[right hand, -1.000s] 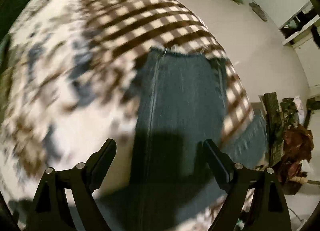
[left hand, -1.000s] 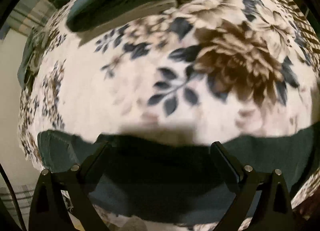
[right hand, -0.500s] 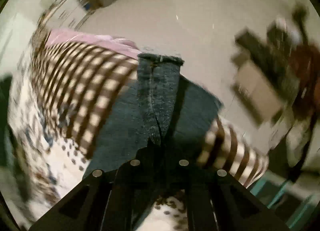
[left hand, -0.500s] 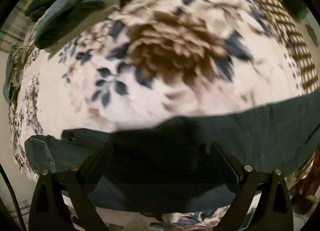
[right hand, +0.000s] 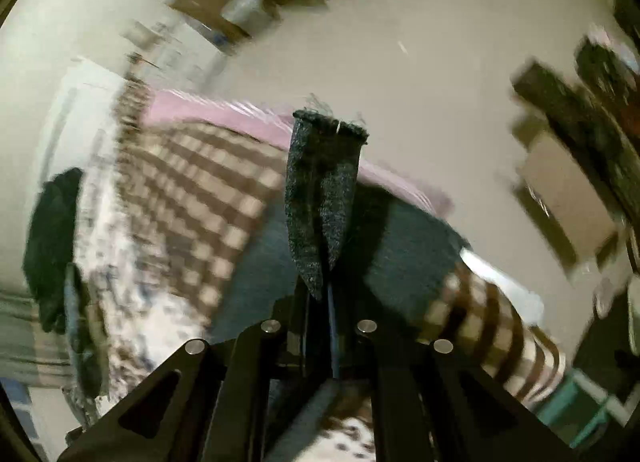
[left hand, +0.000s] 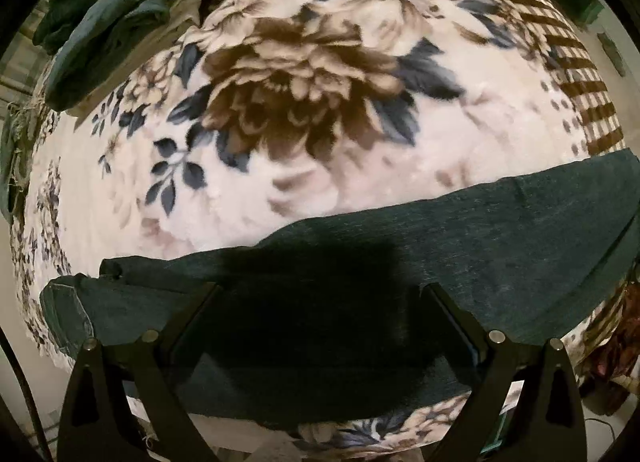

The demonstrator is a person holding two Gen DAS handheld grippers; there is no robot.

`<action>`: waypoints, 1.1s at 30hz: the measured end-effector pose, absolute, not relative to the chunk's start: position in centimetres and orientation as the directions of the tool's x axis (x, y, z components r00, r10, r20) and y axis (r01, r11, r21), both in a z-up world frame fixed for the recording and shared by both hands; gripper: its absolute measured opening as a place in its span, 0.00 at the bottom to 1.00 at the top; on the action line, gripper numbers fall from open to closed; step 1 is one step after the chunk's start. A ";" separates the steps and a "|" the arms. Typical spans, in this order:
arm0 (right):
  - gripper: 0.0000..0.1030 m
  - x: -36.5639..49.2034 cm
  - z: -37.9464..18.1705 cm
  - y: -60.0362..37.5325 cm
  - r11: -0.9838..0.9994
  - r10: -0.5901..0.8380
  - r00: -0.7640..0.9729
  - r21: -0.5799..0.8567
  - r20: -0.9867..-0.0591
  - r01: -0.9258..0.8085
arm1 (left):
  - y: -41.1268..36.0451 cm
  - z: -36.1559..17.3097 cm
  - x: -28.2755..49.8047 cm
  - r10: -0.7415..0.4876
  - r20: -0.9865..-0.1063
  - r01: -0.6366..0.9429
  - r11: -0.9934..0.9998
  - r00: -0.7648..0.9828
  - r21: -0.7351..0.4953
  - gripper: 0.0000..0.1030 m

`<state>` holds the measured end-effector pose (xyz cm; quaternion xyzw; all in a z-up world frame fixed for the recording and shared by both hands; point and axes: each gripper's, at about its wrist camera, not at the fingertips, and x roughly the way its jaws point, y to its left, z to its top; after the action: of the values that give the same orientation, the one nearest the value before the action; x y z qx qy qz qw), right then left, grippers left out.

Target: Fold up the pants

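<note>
Dark blue denim pants lie across the near edge of a floral blanket, running from lower left to right. My left gripper is open, its jaws spread wide just above the pants' middle. My right gripper is shut on the pants' leg end and holds it lifted, the frayed hem sticking up past the fingertips. The rest of that leg hangs down to the bed.
A pile of folded green and dark clothes sits at the blanket's far left. The blanket has a brown checked border over a pink sheet. Bare floor and furniture lie beyond the bed.
My right gripper closed on the pant leg end and lifted it off the bed, swinging up. My left gripper shifted right along the pants, still open.
</note>
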<state>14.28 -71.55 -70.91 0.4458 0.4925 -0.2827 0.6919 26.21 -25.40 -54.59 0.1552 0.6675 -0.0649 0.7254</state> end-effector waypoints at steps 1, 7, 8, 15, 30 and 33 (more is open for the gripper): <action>0.14 13.8 -71.3 -71.8 0.434 0.033 0.315 0.298 -0.948 0.850 | -25.5 -54.6 26.2 0.110 -0.989 0.301 0.944 0.099 0.135 0.97; 0.35 11.5 -70.5 -71.7 0.341 0.025 0.285 0.276 -0.958 0.899 | -24.8 -54.0 25.7 0.100 -0.989 0.283 0.951 0.112 0.128 0.97; 0.37 11.9 -70.0 -71.0 0.358 0.035 0.290 0.283 -0.956 0.890 | -24.2 -53.9 25.3 0.096 -0.989 0.275 0.953 0.110 0.123 0.97; 0.52 14.1 -66.7 -57.2 0.616 0.203 0.209 0.291 -0.957 0.732 | -14.2 -51.5 23.3 0.078 -0.995 0.100 0.991 0.067 0.084 0.97; 0.52 15.1 -74.9 -26.7 0.506 0.539 0.102 0.418 -0.836 0.754 | 24.1 -53.8 20.3 -0.049 -0.996 -0.607 0.790 0.069 -0.081 0.95; 0.21 15.4 -74.7 -25.1 0.542 0.459 0.117 0.382 -0.881 0.749 | 26.9 -55.3 20.8 -0.105 -0.987 -0.653 0.740 0.122 -0.160 0.83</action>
<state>15.42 -25.11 -74.70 0.4624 0.6529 -0.1236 0.5871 20.85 26.93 -55.29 -0.3000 0.6316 0.1995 0.6865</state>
